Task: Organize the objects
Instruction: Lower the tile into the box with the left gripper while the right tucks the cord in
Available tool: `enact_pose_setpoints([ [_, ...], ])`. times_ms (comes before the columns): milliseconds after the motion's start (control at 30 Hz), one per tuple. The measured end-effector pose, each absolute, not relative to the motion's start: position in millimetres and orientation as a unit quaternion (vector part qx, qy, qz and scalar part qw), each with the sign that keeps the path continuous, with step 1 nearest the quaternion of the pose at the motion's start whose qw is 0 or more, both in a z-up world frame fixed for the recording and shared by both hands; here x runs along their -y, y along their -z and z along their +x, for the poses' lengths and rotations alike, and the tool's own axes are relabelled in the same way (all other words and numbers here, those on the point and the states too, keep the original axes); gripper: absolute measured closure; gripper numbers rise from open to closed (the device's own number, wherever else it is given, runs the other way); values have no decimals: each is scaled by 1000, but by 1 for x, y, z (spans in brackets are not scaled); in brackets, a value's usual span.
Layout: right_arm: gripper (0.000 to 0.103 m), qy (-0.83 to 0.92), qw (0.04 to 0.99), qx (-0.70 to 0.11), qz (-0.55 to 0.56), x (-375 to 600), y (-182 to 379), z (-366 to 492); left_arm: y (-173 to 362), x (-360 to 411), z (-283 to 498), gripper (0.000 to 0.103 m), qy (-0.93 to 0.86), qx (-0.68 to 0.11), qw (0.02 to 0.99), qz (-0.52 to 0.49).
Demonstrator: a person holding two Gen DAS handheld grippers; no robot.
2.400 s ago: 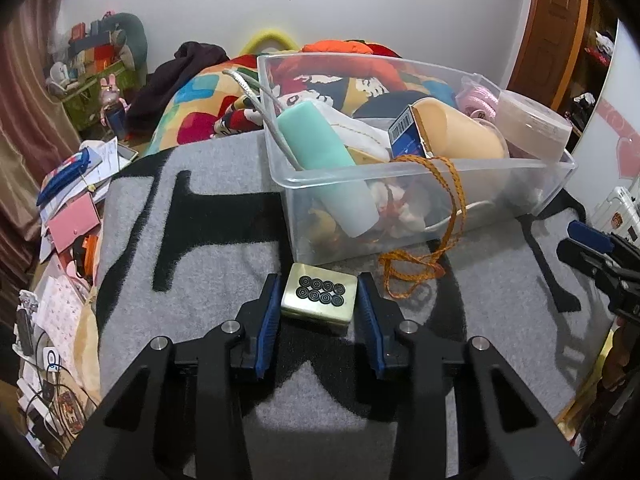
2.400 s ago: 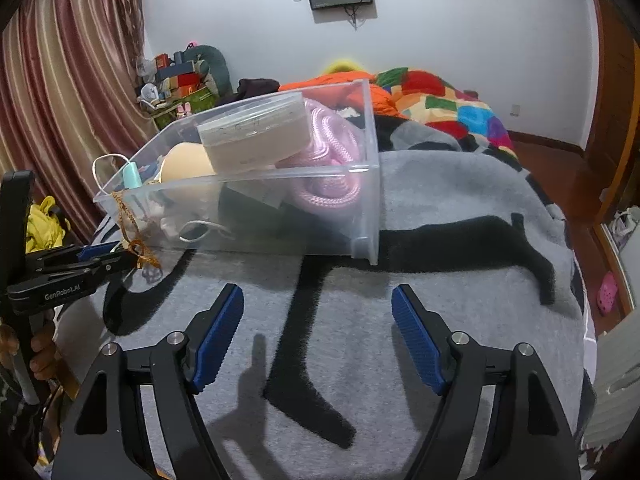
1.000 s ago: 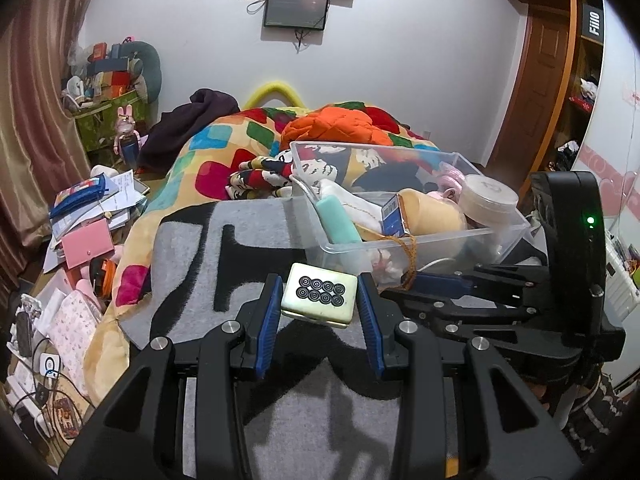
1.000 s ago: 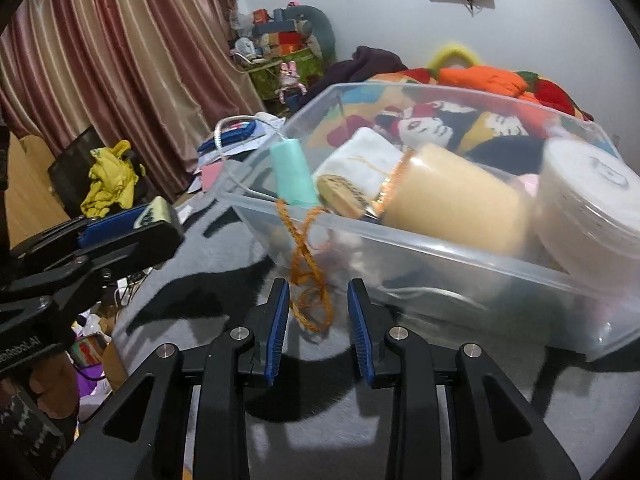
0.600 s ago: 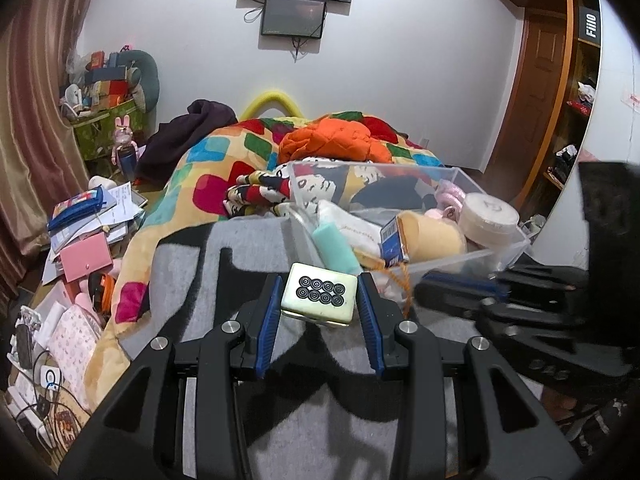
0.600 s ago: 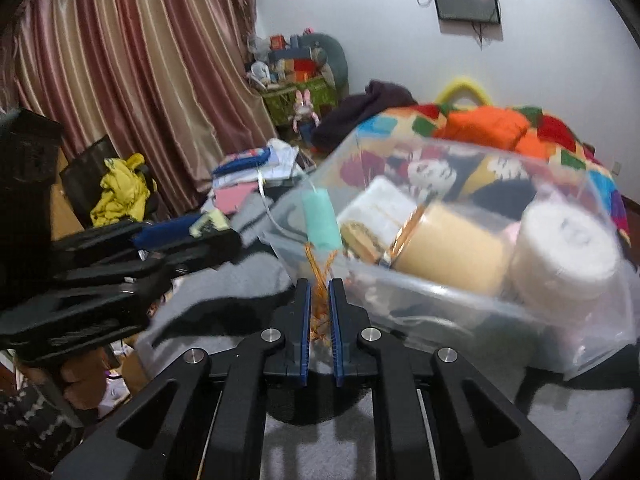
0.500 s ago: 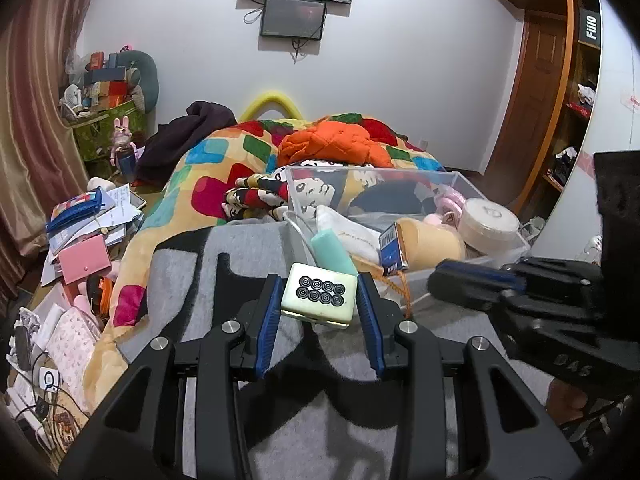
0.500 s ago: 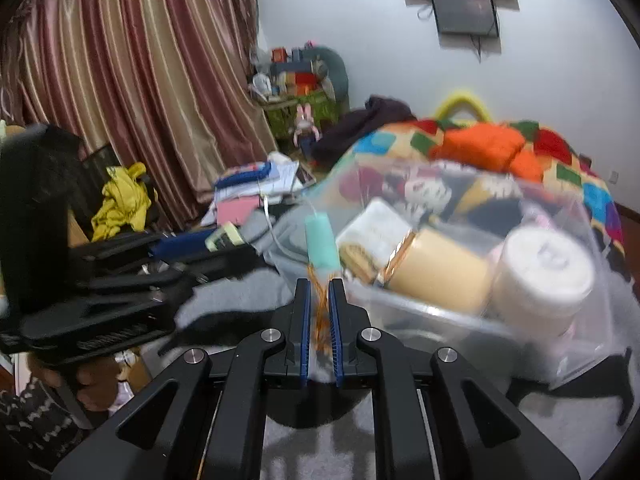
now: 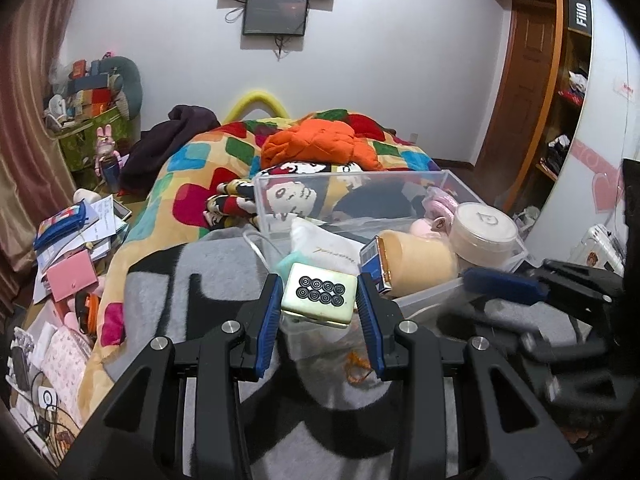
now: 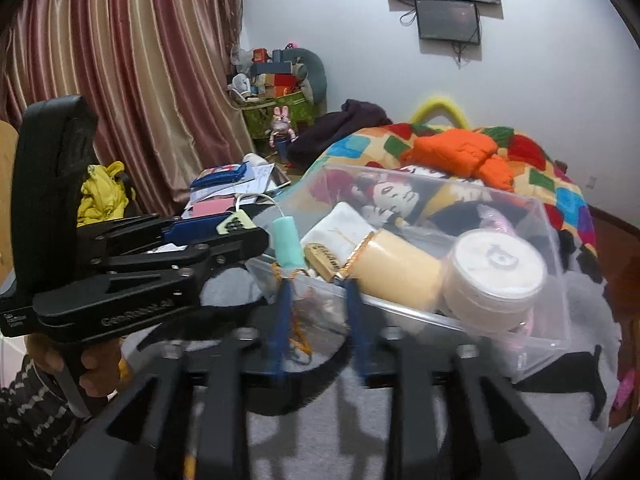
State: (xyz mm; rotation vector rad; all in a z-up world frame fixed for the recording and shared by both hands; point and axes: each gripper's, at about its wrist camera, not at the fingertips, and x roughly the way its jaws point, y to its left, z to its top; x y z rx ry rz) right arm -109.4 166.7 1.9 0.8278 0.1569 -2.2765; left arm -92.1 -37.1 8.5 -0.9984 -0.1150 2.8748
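A mahjong tile [image 9: 318, 294] is clamped in the left gripper [image 9: 319, 312] just before the clear bin [image 9: 452, 178]. The right gripper [image 10: 318, 320] is parted – an orange cord [image 10: 298, 336] hangs between its blurred fingers at the bin's near wall.

A lived-in home bedroom: bed under a colourful patchwork quilt [image 9: 192, 168], dark wall-mounted screen [image 9: 276, 14], striped pink-brown floor-length curtains [image 10: 132, 80], brown wooden door [image 9: 520, 92], papers heaped on floor [image 9: 76, 236] beside the bed's left edge.
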Motion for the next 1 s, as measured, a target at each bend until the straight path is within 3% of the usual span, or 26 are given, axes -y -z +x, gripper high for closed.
enact_pose_setpoints([
  [67,45,881,349,-63,313,-169,-1,-106,-9,37,-95,66,-943,38,48,-326],
  [433,45,838,396,-87,366,-131,41,-109,-16,45,-110,66,-938,32,65,-338],
  [500,53,833,399,-81,375,-124,46,-115,-15,44,-112,66,-937,32,69,-340],
  [567,81,826,404,-75,386,-120,50,-121,-14,45,-114,66,-936,33,72,-342],
  [633,95,826,399,-68,392,-117,53,-126,-13,45,-115,66,-936,32,71,-344],
  [1000,97,855,392,-33,338,-152,19,-116,-12,56,-122,66,-933,64,83,-344],
])
